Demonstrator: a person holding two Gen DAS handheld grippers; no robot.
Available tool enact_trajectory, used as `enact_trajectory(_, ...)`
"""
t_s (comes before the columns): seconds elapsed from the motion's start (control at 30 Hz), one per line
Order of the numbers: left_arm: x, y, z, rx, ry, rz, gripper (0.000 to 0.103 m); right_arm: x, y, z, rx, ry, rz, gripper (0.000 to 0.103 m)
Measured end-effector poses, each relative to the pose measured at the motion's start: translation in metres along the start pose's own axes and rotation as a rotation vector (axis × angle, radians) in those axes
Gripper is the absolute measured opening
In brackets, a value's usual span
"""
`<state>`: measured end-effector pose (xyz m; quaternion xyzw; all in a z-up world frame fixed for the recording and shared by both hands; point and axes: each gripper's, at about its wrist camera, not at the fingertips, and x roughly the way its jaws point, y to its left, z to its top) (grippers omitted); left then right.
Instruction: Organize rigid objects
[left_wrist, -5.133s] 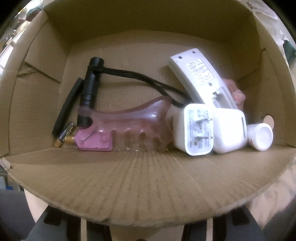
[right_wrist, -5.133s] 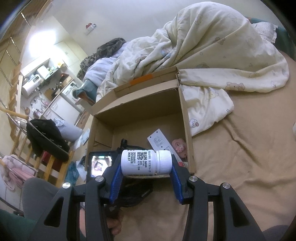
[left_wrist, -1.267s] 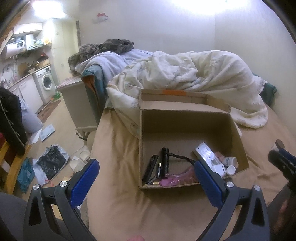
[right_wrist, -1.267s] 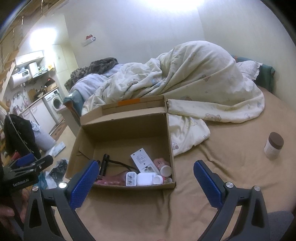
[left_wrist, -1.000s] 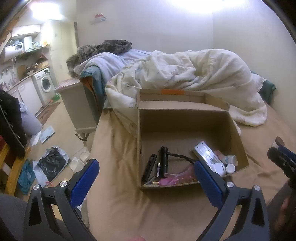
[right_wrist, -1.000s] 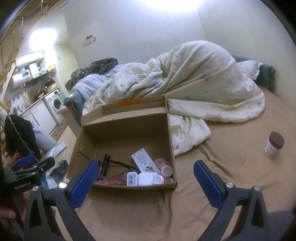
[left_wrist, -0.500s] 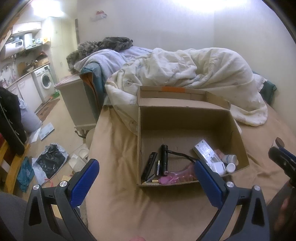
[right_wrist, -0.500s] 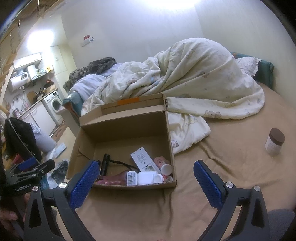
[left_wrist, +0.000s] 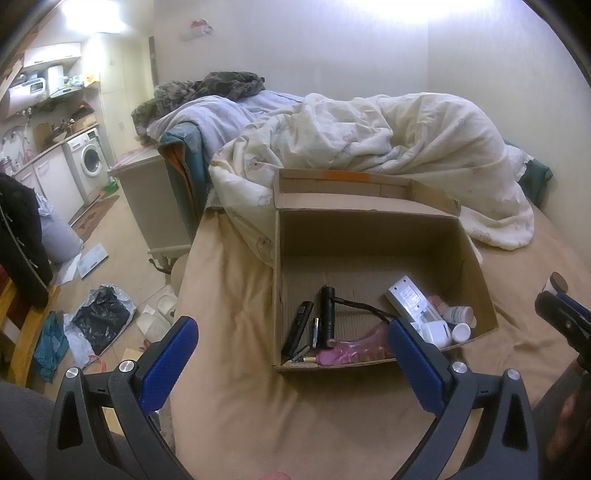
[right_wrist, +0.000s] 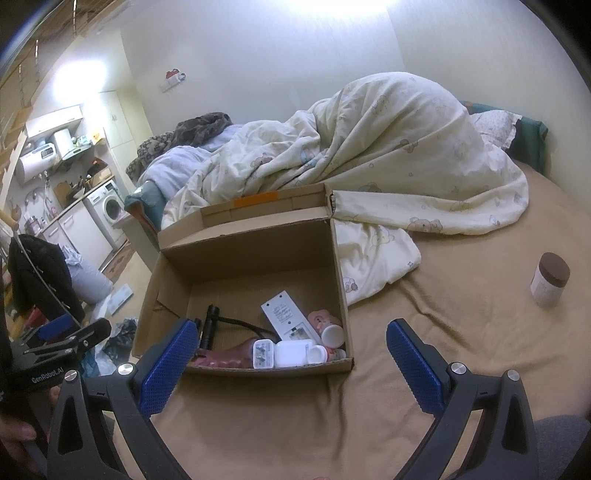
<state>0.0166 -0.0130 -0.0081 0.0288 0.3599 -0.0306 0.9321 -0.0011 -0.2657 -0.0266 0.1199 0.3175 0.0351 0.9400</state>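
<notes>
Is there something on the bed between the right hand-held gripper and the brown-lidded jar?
Nothing visible. The right hand-held gripper is open, and only bare tan sheet lies between it and the brown-lidded jar. The cardboard box stands off to the left.

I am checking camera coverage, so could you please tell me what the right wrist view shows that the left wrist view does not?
Only the right wrist view shows the whole brown-lidded jar standing on the bed outside the box. Only the left wrist view shows the slim black stick beside the flashlight. Both show the cardboard box, the white remote and open, empty tongs.
</notes>
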Motion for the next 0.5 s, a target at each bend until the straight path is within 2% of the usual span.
enact_trajectory(0.5, 0.0010, -0.0051, -0.0010, 0.002, -0.004, -0.012, 0.102, 0.0002, 0.0003, -0.0005, 0.002, 0.001, 0.000, 0.103)
